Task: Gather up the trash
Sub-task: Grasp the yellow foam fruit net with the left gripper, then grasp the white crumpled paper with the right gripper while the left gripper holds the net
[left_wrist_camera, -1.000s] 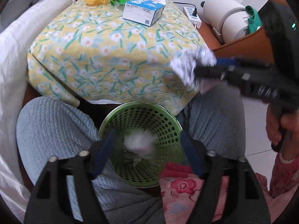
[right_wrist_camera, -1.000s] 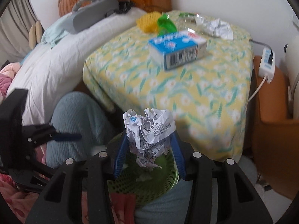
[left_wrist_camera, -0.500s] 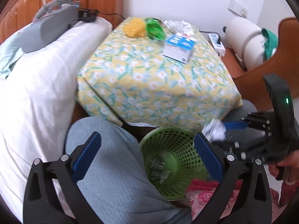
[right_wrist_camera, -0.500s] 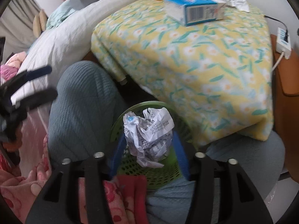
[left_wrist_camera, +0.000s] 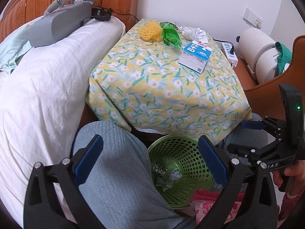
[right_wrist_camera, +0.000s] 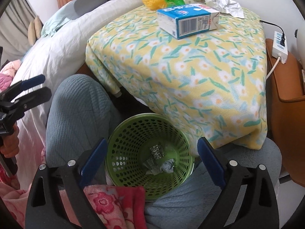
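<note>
A green perforated basket [left_wrist_camera: 183, 147] [right_wrist_camera: 133, 126] sits between the person's knees with crumpled paper wads [right_wrist_camera: 167, 166] in its bottom. My right gripper [right_wrist_camera: 150, 158] is open and empty right above the basket; it also shows in the left wrist view [left_wrist_camera: 246, 135]. My left gripper [left_wrist_camera: 150, 158] is open and empty over the left knee and the basket's left rim. On the floral-cloth table [left_wrist_camera: 162, 87] lie a blue milk carton [left_wrist_camera: 195, 56] [right_wrist_camera: 187, 20], a yellow foam net [left_wrist_camera: 149, 31], a green wrapper [left_wrist_camera: 170, 36] and crumpled white paper [left_wrist_camera: 194, 33] [right_wrist_camera: 226, 4].
A white pillow [left_wrist_camera: 47, 80] with a grey device [left_wrist_camera: 57, 26] lies left of the table. A power strip [left_wrist_camera: 229, 52], a white cylinder appliance [left_wrist_camera: 257, 51] and a brown chair [right_wrist_camera: 286, 87] stand to the right. A pink floral cloth [right_wrist_camera: 114, 206] lies near the basket.
My right gripper has opened and the crumpled paper wad has dropped into the basket. My left gripper has drawn back and up, still open.
</note>
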Tool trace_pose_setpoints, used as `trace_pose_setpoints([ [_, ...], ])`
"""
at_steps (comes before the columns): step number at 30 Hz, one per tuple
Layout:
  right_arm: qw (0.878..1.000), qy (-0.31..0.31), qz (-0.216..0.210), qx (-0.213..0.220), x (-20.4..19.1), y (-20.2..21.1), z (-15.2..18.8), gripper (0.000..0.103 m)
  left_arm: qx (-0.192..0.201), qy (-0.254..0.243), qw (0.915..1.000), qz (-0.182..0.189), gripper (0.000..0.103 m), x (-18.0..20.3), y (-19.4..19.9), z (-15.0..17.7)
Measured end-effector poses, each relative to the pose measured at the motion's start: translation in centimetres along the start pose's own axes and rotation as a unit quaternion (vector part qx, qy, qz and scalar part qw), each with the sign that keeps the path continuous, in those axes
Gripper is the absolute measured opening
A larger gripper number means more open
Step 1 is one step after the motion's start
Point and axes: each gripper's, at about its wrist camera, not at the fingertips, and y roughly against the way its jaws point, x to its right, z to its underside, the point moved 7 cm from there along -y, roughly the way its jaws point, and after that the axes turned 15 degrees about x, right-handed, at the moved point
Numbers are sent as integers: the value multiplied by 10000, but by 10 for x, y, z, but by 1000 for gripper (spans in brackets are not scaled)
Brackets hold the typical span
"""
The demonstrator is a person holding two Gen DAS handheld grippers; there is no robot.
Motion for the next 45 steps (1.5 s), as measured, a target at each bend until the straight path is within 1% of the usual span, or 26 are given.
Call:
trace_pose_setpoints([
  [2, 10000, -11, 17, 65, 2, 2, -5, 94, 18, -10, 10000, -11, 95, 0, -3, -4],
  [6, 9994, 35, 114, 311, 7, 8, -25, 94, 205, -114, 9997, -70, 95, 1, -16, -29],
  [12, 9967, 85, 299, 749, 19, 17, -69, 95, 663, -144, 9976, -144, 95, -3, -56, -97],
  [13, 9955, 111, 381, 862, 24, 19, -83, 96, 713, -139, 9973, -143, 95, -3, -62, -105],
  [14, 9947, 125, 439, 925, 26, 19, -90, 98, 755, -141, 9969, -170, 95, -4, -71, -115],
  [16, 9929, 141, 533, 1053, 34, 20, -106, 99, 835, -177, 9962, -183, 95, -5, -89, -132],
  [19, 9907, 95, 622, 1205, 49, 16, -133, 99, 891, -247, 9955, -222, 95, -7, -117, -152],
  [22, 9880, -53, 747, 1353, 67, 7, -161, 99, 864, -260, 9957, -199, 95, -7, -145, -169],
  [28, 9842, -433, 855, 1486, 100, -11, -198, 99, 819, 12, 9966, -55, 94, -10, -192, -195],
  [29, 9835, -500, 866, 1509, 106, -14, -204, 99, 816, 13, 9967, -43, 93, -11, -197, -197],
  [31, 9824, -600, 872, 1540, 116, -20, -213, 99, 792, -24, 9969, -13, 86, -10, -209, -200],
  [33, 9819, -640, 886, 1550, 121, -23, -219, 99, 747, -66, 9972, 12, 82, -10, -220, -200],
  [35, 9813, -665, 890, 1572, 126, -27, -224, 99, 674, -103, 9977, -1, 76, -11, -233, -199],
  [37, 9812, -680, 900, 1568, 131, -30, -226, 99, 590, -50, 9982, 60, 64, -12, -242, -197],
  [38, 9812, -685, 909, 1562, 132, -31, -227, 99, 560, 16, 9984, 118, 60, -12, -245, -196],
  [39, 9810, -694, 930, 1552, 134, -32, -227, 99, 547, 55, 9984, 164, 53, -12, -246, -196],
  [40, 9809, -708, 944, 1546, 136, -33, -228, 99, 556, 86, 9982, 201, 48, -11, -247, -196],
  [41, 9808, -717, 947, 1544, 137, -34, -228, 99, 582, 81, 9981, 195, 46, -11, -246, -197],
  [43, 9802, -733, 990, 1549, 141, -35, -228, 99, 626, 40, 9979, 175, 39, -9, -245, -199],
  [45, 9795, -736, 1045, 1556, 145, -36, -229, 99, 636, 0, 9978, 174, 36, -7, -243, -200],
])
